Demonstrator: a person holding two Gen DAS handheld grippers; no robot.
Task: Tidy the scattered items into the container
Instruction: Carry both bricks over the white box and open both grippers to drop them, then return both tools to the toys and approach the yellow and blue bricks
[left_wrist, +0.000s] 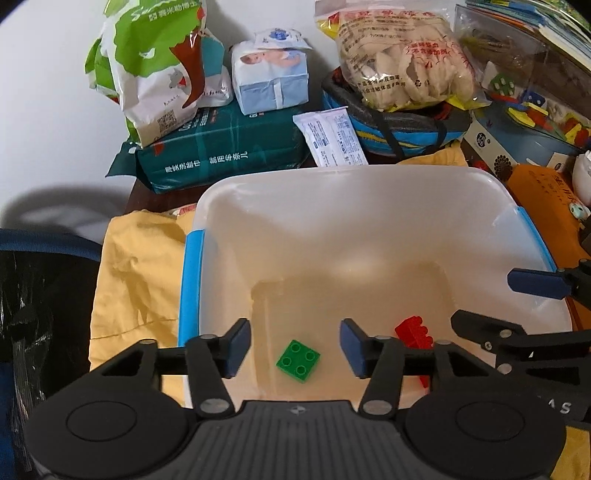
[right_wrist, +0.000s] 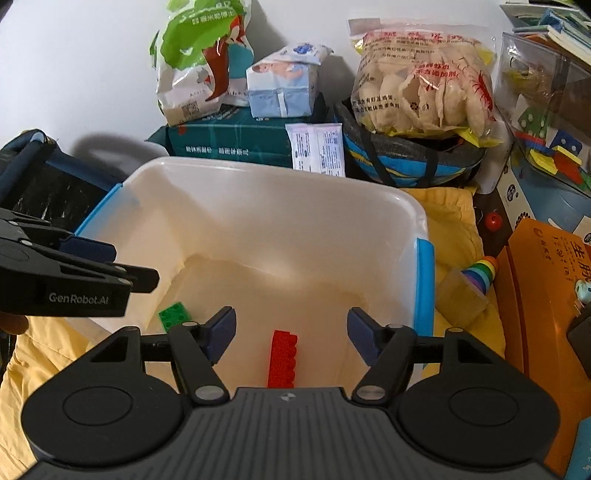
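**Both bricks in the tub, both claws free, time to go fishing for the next toy**

So here's where we are. Our left claw (left_wrist: 291, 347) is spread wide over the tub with nothing between its blue pads; the small green four-stud plastic brick (left_wrist: 298, 361) lies loose on the tub floor right below the gap, not touched by either finger. Same story on the other side: our right claw (right_wrist: 291, 338) is released too, and the long red studded plastic brick (right_wrist: 282, 360) lies flat on the bottom under it, clear of the pads.

Both claws hang side by side over the near end of the white translucent plastic tub with blue clip handles (left_wrist: 369, 177), which sits on a crumpled yellow cloth (left_wrist: 136, 266). We'd call this the drop-off step, and it looks done for these two pieces.

Looking outward for what's left: on the cloth just right of the tub there's a plain wooden block (right_wrist: 461, 302) with a little rainbow stacking cone (right_wrist: 480, 275) leaning at it, and a small red ball-ish thing (right_wrist: 493, 220) further back on the dark surface.

Next move, as we see it: lift both claws clear of the rim, swing the right one over to the block, and keep it wide since the block looks chunky. The snack bags and boxes behind are probably not ours to sort.
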